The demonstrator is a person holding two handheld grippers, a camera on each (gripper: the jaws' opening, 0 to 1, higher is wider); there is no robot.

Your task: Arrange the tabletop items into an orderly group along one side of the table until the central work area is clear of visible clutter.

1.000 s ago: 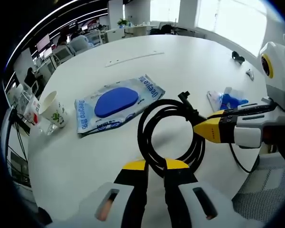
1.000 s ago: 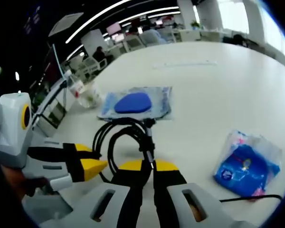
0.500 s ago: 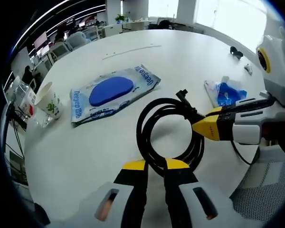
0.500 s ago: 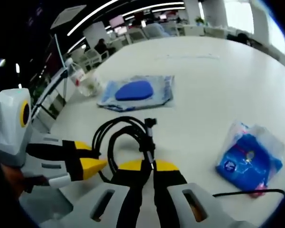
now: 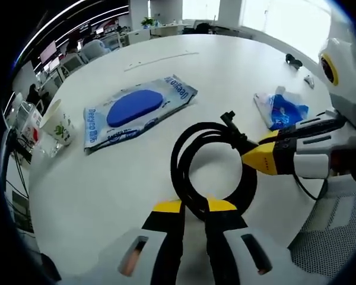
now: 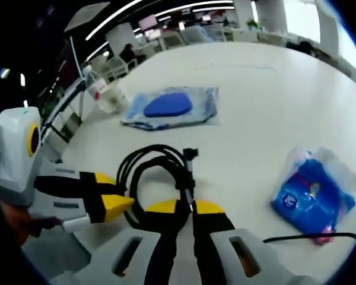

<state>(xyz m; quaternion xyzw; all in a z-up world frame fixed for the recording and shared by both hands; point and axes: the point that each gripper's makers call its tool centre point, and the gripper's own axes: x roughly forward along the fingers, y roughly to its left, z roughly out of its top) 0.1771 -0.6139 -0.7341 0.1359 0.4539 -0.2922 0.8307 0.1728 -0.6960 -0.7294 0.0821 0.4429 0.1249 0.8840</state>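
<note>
- While it hangs just above the white counter, the coiled black cable (several glossy loops) is pinched by both tools.
- Left tool clamps the coil's near edge.
- Right tool grips beside the plug end.

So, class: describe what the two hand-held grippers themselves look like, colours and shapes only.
Each hand-held gripper has two black jaws with yellow tips on a light grey body with slotted cut-outs: the left hand-held gripper and the right hand-held gripper match. The casing behind each is white, with a yellow-ringed round part.
</note>
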